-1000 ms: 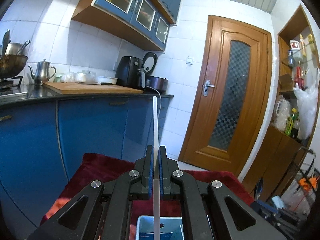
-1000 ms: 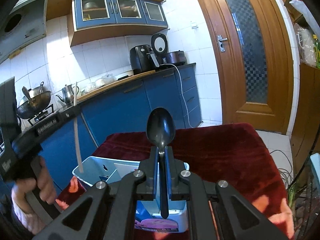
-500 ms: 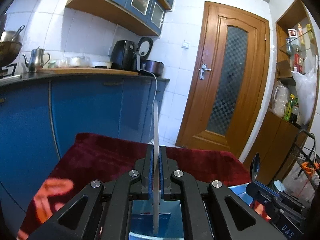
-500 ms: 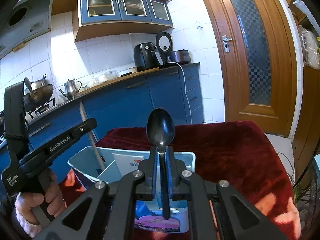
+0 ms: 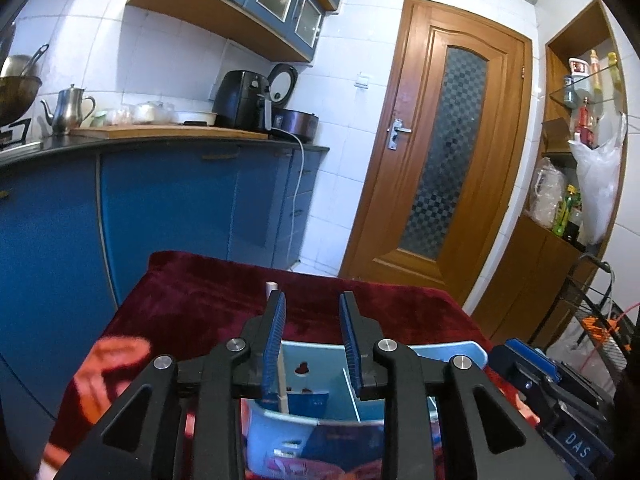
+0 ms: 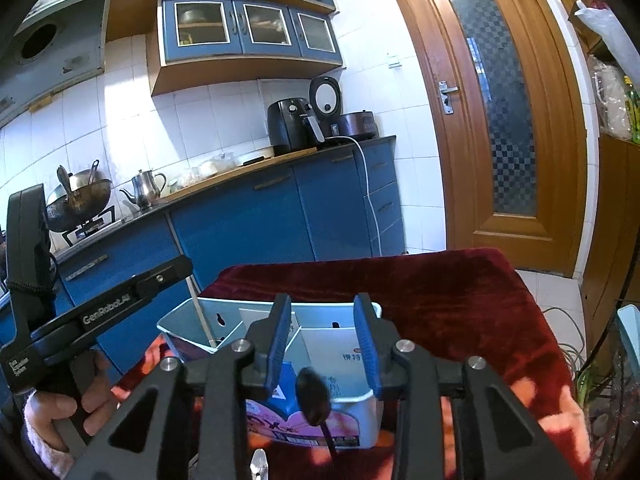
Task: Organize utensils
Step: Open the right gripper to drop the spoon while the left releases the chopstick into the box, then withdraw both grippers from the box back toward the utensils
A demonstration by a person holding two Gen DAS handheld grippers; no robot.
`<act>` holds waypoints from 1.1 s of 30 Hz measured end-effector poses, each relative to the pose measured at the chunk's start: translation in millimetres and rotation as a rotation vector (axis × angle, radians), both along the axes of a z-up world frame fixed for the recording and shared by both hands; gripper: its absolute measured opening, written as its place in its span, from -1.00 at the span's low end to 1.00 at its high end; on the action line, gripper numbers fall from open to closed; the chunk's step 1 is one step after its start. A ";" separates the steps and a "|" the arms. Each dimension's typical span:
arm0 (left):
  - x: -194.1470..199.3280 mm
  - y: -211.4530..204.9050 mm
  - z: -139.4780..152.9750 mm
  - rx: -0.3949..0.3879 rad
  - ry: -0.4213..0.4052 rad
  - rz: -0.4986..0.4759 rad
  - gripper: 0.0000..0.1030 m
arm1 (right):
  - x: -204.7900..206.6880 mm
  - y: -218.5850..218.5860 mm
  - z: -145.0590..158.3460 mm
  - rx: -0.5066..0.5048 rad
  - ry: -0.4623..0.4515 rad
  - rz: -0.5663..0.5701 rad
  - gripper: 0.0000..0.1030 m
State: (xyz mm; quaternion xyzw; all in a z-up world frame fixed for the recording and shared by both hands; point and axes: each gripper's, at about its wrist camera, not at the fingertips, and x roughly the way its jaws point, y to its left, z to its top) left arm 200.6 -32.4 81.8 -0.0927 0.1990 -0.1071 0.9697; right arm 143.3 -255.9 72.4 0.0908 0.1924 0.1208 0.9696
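Observation:
A light blue utensil holder (image 6: 336,344) with dividers stands on the dark red cloth; it also shows in the left wrist view (image 5: 316,364). My left gripper (image 5: 312,312) is open above it. A pale chopstick (image 5: 282,376) stands in the holder's left compartment, beside the left finger; it also shows in the right wrist view (image 6: 202,320). My right gripper (image 6: 323,314) is open over the holder. A black spoon (image 6: 314,398) hangs loose below its fingers, in front of the holder's near wall.
The red cloth-covered table (image 6: 460,300) stretches ahead and right. Blue kitchen cabinets (image 6: 260,232) stand beyond it, a wooden door (image 6: 504,128) to the right. The left gripper's body (image 6: 100,312) is at the holder's left. A metal utensil tip (image 6: 259,462) shows at the bottom.
Both grippers opened. The chopstick dropped from the left gripper into the holder. The black spoon left the right gripper's fingers and sank lower.

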 end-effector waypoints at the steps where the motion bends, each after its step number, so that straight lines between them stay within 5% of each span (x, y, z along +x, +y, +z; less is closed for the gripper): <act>1: -3.6 1.0 1.5 -0.001 0.004 -0.006 -0.45 | -2.3 -1.7 1.0 0.002 0.004 0.000 -0.31; 19: -53.7 37.4 1.6 0.013 0.104 -0.008 -0.43 | -28.3 -37.5 -7.3 -0.037 0.135 -0.088 -0.31; 33: -58.7 55.8 -28.1 0.072 0.192 0.058 -0.43 | 1.0 -75.4 -54.2 -0.046 0.408 -0.216 -0.31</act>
